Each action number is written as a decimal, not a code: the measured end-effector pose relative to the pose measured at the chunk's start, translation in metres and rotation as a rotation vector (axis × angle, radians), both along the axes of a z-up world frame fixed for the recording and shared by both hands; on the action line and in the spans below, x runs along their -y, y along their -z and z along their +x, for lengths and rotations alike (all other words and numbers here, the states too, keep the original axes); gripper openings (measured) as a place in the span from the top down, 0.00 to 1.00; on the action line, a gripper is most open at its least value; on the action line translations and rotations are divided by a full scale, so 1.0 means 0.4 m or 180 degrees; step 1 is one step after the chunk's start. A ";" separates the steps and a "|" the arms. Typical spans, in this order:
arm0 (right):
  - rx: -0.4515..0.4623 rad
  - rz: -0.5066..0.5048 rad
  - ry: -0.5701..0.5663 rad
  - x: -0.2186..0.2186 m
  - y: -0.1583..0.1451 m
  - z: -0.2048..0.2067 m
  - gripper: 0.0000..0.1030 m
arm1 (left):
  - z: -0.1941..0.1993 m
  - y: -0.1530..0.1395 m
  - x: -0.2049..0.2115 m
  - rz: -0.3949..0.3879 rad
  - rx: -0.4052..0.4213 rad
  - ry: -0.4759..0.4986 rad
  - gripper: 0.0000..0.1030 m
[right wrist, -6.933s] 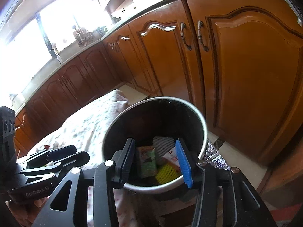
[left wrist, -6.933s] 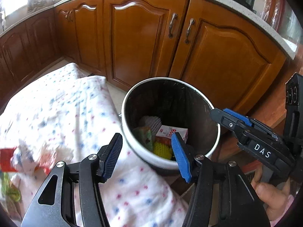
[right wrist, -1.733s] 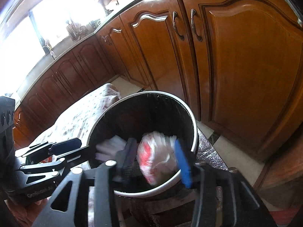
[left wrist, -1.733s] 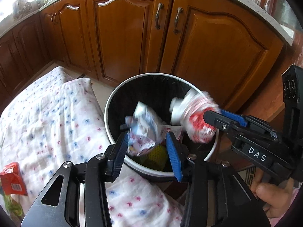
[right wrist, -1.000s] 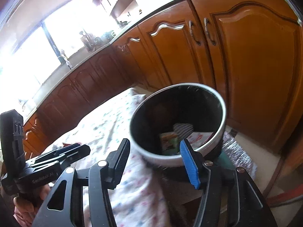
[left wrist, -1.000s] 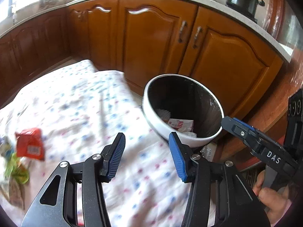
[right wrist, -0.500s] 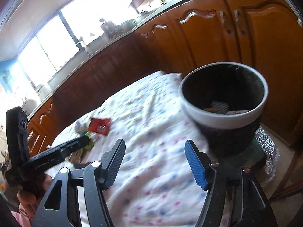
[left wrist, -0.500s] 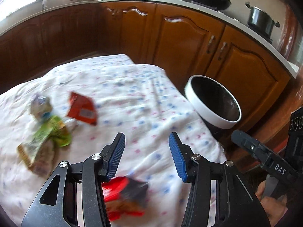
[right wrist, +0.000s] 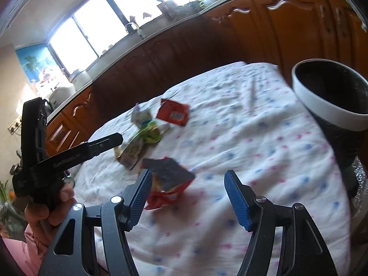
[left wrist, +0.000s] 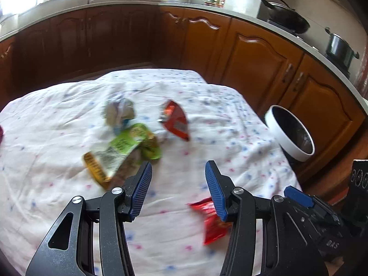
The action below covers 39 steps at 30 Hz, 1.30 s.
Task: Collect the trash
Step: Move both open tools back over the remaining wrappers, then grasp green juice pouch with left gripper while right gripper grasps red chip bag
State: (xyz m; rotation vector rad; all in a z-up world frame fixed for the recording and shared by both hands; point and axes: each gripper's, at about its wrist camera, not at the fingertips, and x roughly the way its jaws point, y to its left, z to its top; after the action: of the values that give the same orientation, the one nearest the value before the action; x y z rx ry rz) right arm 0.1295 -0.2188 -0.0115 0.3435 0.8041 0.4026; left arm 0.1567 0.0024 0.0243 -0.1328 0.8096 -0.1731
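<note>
On the cloth, red wrapper beside right tongs.

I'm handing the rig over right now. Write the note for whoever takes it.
Left gripper: open, empty, above the cloth, near the green wrapper pile.
Right gripper: open, empty, jaws just widened; the red packet lies on the cloth just ahead of its left finger.
Bin: off the cloth's right edge; contents hidden from here.
Left to do: red packet, green wrapper pile, crumpled wrapper and orange-red packet are all on the cloth and need binning.
</note>
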 end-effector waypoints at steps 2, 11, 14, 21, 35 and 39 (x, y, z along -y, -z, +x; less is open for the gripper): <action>-0.0014 0.0003 -0.0065 -0.022 0.002 0.002 0.35 | -0.004 0.001 -0.025 0.0007 -0.0008 -0.0053 0.53; -0.0089 -0.0107 -0.0210 -0.097 0.027 0.033 0.36 | 0.030 0.027 -0.099 0.0222 -0.0053 -0.0030 0.46; -0.0101 -0.0145 -0.0222 -0.108 0.033 0.046 0.50 | 0.054 0.040 -0.098 0.0375 -0.0049 0.0073 0.46; -0.0174 -0.0216 -0.0275 -0.128 0.055 0.071 0.81 | 0.110 0.090 -0.092 0.0519 -0.0210 0.0236 0.61; -0.0111 -0.0134 -0.0208 -0.087 0.037 0.065 0.90 | 0.106 0.105 -0.064 0.0444 -0.0241 0.0370 0.97; -0.0066 -0.0130 -0.0132 -0.060 0.023 0.056 0.91 | 0.084 0.087 -0.063 0.0232 -0.0197 0.0330 0.98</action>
State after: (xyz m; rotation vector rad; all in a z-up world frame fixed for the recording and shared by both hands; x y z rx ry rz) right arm 0.1521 -0.1948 -0.0208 0.2937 0.8397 0.4214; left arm 0.1902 0.0275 -0.0106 -0.0275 0.8839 -0.2377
